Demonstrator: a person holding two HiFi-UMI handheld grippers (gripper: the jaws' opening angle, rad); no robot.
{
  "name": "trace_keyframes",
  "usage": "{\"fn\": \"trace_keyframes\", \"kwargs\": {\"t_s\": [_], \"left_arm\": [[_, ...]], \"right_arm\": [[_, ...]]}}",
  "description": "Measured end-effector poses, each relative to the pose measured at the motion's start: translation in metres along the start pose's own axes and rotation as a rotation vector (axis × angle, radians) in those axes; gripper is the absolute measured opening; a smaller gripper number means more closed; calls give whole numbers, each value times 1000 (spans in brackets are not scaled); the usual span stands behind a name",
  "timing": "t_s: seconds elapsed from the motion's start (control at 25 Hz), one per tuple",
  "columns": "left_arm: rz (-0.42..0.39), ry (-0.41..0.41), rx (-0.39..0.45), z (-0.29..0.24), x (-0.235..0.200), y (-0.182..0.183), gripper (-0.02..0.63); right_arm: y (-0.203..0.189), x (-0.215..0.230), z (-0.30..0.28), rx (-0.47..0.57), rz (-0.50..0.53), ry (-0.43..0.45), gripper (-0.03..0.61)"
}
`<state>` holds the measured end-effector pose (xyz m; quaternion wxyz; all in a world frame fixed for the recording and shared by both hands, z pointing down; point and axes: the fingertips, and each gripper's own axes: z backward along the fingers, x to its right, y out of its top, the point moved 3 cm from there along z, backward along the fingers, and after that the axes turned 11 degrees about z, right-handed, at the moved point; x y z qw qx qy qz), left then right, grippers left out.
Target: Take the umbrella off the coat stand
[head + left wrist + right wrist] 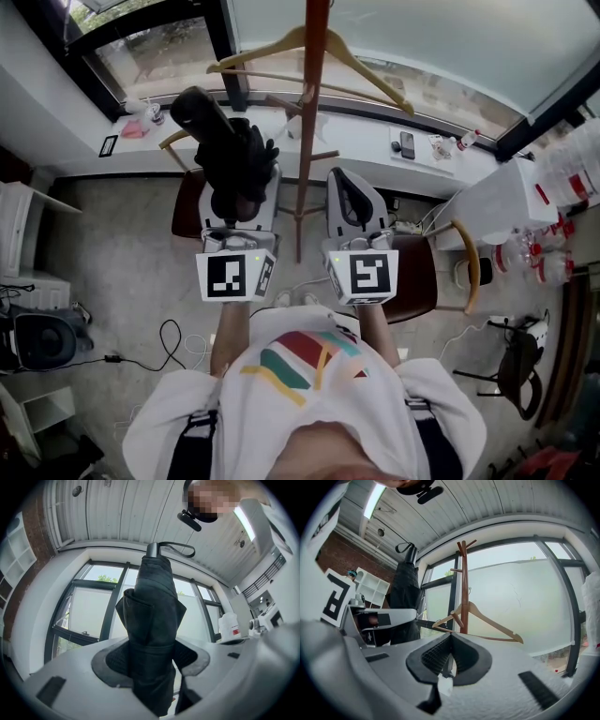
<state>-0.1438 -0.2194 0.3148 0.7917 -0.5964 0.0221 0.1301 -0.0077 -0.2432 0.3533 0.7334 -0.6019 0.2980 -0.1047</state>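
The left gripper (151, 667) clamps the folded black umbrella (152, 611) upright between its jaws, apart from the coat stand (312, 122)

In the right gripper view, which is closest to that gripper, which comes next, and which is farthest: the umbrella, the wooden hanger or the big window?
1. Umbrella, up at the left.
2. Wooden hanger, on the coat stand straight ahead.
3. Window, behind the stand.
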Motion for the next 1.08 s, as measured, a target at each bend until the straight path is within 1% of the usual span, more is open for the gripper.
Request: {"fn": "trace_keyframes", "kwargs": {"t_s": [0.16, 0.28, 0.52, 0.68, 1.08], "left_arm": [[11, 6, -7, 2, -2, -7, 242], [26, 6, -2, 3, -3, -9, 242], [27, 10, 6, 1, -5, -9, 242], [25, 16, 9, 2, -6, -9, 242], [21, 17, 18, -1, -10, -8, 242]], "right_arm": [[0, 1, 0, -18, 22, -24, 0], [-1, 3, 0, -45, 16, -41, 0], [-3, 3, -1, -16, 26, -36, 0], [-2, 6, -1, -29, 23, -49, 0], [-7, 6, -4, -25, 21, -46, 0]]}}
